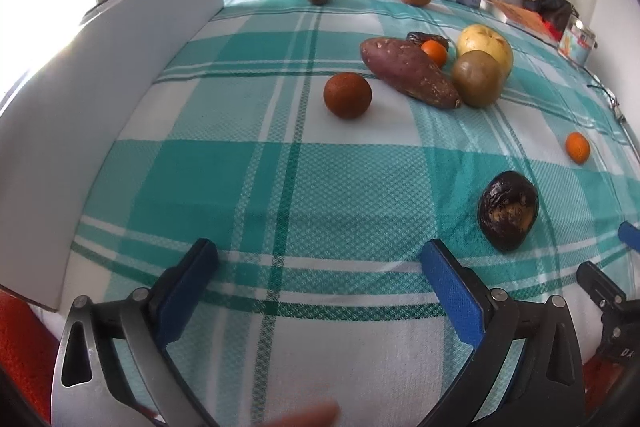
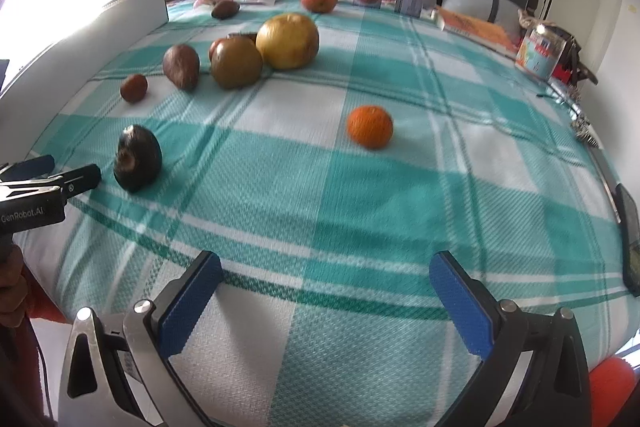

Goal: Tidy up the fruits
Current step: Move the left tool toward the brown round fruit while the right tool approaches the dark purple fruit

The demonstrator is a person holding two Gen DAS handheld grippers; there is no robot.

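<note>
Fruits scattered over bed (image 2: 280,187), none grasped. Both claws, left (image 1: 320,267) and right (image 2: 326,279), released and empty. Nearest: dark wrinkled fruit (image 1: 508,209), orange (image 2: 370,127); farther, clustered pile (image 2: 260,55). Risk: round fruit rolling off soft blanket if nudged.

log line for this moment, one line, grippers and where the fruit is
left gripper: open, empty | right gripper: open, empty | dark wrinkled fruit: nearest left gripper | orange: alone ahead of right gripper | fruits: scattered on checked cloth
</note>
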